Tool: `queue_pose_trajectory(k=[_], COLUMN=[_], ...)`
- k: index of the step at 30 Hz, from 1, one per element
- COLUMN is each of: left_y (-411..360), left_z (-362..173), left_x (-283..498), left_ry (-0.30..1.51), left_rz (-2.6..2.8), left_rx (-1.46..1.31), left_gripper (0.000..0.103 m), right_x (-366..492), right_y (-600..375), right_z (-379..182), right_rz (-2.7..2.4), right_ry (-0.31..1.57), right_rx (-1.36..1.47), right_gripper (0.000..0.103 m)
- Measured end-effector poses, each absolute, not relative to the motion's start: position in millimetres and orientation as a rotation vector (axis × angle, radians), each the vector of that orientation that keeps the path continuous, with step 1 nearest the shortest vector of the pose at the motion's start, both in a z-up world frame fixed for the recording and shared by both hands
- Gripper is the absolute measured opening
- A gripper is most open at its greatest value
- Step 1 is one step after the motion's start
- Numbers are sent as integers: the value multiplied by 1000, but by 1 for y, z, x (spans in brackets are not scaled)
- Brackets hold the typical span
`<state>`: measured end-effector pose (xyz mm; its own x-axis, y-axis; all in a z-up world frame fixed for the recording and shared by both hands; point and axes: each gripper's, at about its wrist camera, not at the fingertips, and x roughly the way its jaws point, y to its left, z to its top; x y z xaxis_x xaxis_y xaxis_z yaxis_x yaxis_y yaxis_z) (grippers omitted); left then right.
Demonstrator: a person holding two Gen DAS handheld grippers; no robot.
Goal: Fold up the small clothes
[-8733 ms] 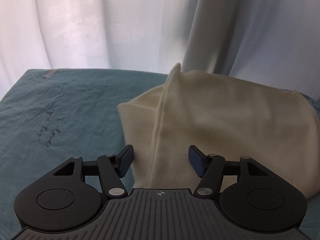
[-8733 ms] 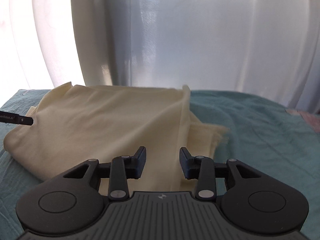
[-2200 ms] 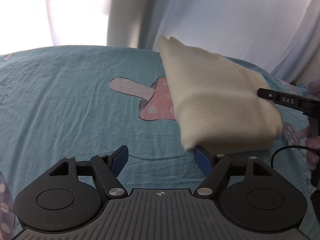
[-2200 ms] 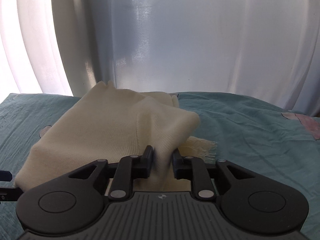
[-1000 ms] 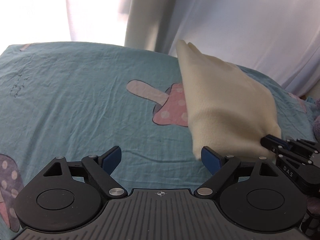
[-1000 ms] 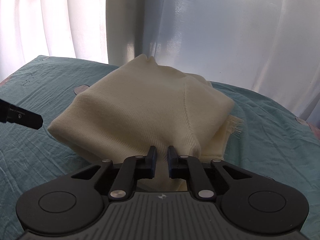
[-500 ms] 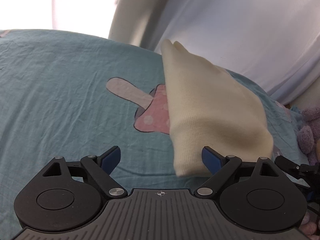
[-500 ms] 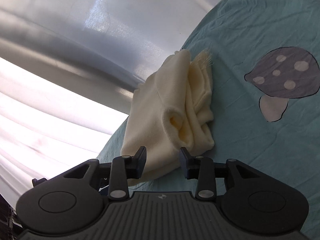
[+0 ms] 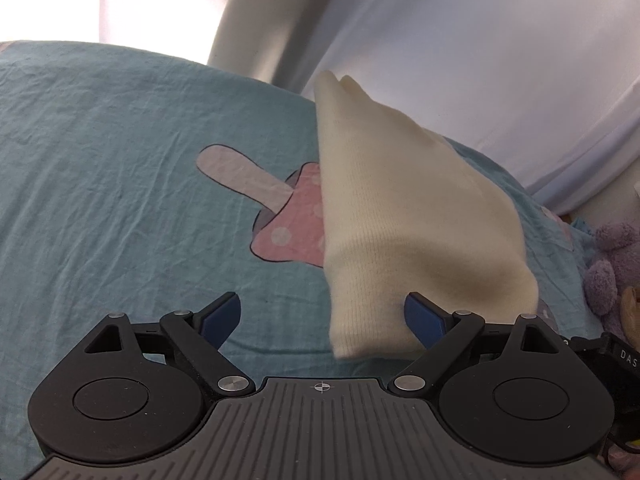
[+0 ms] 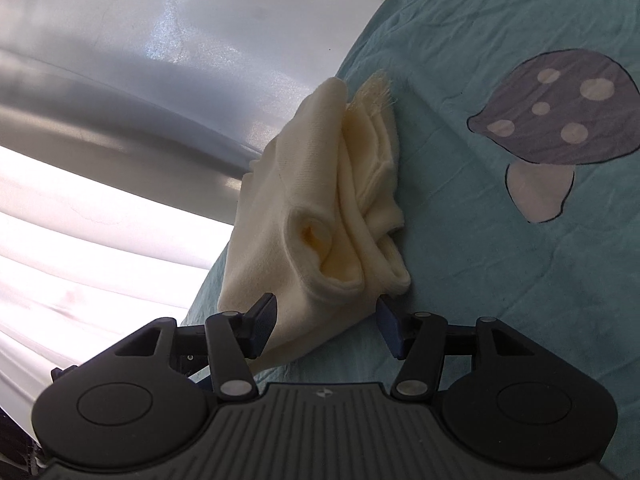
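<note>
The cream garment (image 9: 400,216) lies folded into a thick bundle on the bed sheet (image 9: 120,160), near the sheet's far edge below the curtain (image 9: 480,60). It partly covers a pink mushroom print (image 9: 292,224).

The left gripper (image 9: 322,316) stands wide open and holds nothing. The bundle's near corner sits between its fingers, closer to the right-hand one, with no visible clamping. The right gripper (image 10: 326,320) is also spread open and empty. Its view is tilted steeply, looking at the bundle's layered end, where the stacked folds and a frayed fringe (image 10: 374,92) show. Whether its fingers touch the fabric cannot be told from this angle.

Judgement: the fold appears complete, and both grippers are open because the bundle is set down and released. The loose layers at the open end are the weak point; a nudge there could spill the stack.

Room: the sheet is bare to the left of the bundle and around the grey mushroom print (image 10: 556,120). A purple plush toy (image 9: 612,272) crowds the right side in the left wrist view. Withdrawal toward the near side looks least obstructed.
</note>
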<state>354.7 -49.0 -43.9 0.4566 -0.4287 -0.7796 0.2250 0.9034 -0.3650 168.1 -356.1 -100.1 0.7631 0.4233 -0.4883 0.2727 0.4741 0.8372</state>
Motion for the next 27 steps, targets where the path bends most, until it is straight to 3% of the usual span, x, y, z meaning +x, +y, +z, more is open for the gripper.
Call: queue_pose_trajectory(k=[8,13,19,25,27], left_y=[-65,-71,-66,-65,-65], left_z=[-54,-54,-36,-42,-44], left_x=[357,356,358,381,393], left_ry=[1043,1050,982,992,999], left_rz=[-440,-448,-445,-466,-497], left_rx=[-221,-197,-168,-190,-221], left_gripper=[93,93,93,94,93], right_x=[183,205,194,197,199], right_y=[-358,-349,-343,-352,-351], right_z=[-103,-103,-58,-77,-68], right_rz=[131,114,37,23,73], right_ry=[670,681,628,732,749], right_rx=[1184,1132,855,755,689], right_gripper=[53,14,11,10,19])
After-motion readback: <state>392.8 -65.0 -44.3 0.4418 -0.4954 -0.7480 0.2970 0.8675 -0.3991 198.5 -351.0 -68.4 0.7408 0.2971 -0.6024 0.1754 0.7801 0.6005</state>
